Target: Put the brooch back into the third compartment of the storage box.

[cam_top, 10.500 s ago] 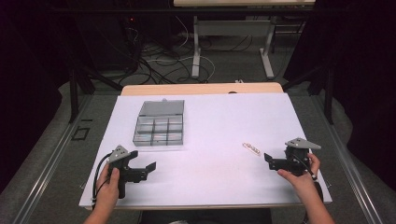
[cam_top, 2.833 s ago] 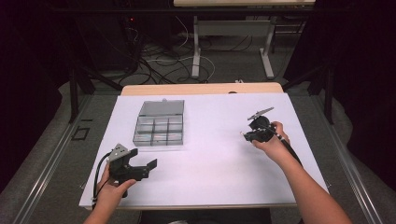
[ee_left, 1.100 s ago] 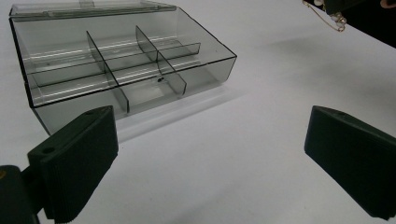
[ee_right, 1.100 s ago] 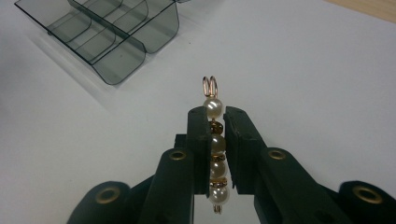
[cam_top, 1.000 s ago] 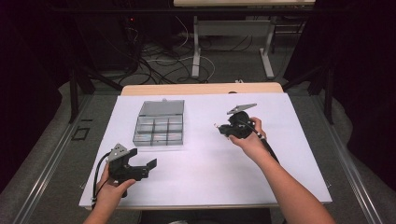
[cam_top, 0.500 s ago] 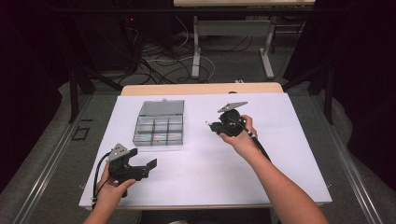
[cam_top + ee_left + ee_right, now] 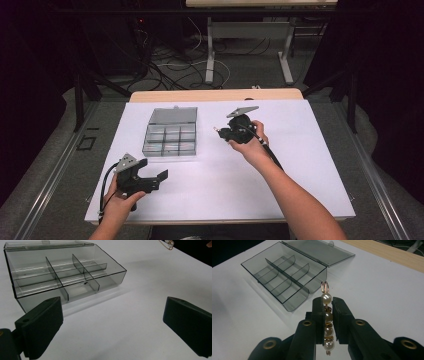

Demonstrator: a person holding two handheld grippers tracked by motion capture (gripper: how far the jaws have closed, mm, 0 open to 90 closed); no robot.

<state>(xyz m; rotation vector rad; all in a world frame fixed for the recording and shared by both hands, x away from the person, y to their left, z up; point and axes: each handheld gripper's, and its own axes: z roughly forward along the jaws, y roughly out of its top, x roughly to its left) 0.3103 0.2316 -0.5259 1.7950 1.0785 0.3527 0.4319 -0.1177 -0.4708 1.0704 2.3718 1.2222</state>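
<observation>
A clear grey compartment box (image 7: 170,135) lies open on the white table, its lid folded back; it also shows in the left gripper view (image 7: 62,275) and the right gripper view (image 7: 287,277). My right gripper (image 7: 327,315) is shut on a pearl-and-gold pin (image 7: 326,312), held upright between the jaws. In the high view that right gripper (image 7: 220,131) hovers just right of the box, the pin's tip (image 7: 216,129) pointing toward it. My left gripper (image 7: 159,176) rests open near the front left of the table, its jaws wide apart with nothing between them (image 7: 112,322).
The white sheet (image 7: 300,150) covers the table, with a wooden strip (image 7: 215,95) along the far edge. Cables and table legs lie on the floor beyond. The pin's far end (image 7: 168,243) shows at the top right of the left gripper view.
My right gripper has picked the pin up from the table's right side and carried it left and away, up to the box. The left gripper has stayed put.
</observation>
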